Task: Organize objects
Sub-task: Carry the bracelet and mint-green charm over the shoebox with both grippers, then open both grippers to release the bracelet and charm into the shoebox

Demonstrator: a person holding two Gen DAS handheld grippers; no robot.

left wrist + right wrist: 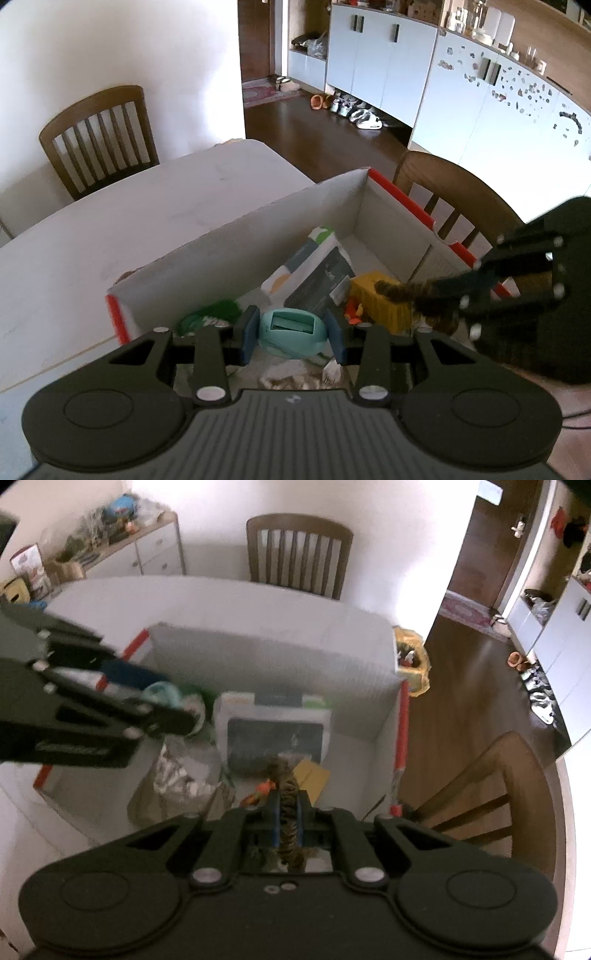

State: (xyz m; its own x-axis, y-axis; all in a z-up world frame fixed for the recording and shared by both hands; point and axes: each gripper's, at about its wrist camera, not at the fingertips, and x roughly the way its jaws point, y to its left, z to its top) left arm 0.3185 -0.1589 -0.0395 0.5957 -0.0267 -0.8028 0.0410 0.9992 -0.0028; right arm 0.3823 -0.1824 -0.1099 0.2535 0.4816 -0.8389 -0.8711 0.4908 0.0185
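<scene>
Left gripper pinching teal gadget over open cardboard box on table. Right gripper clamped tight on brown fuzzy strip above box. No writing legible; dark booklet label blurred.

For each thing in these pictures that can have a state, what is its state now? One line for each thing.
left gripper: shut on the teal object, above the box
teal object: held between the blue pads
right gripper: shut on the brown fuzzy strip
brown fuzzy strip: pinched, hanging over the box
cardboard box: open on top, partly filled
wooden chair: upright at the table
</scene>
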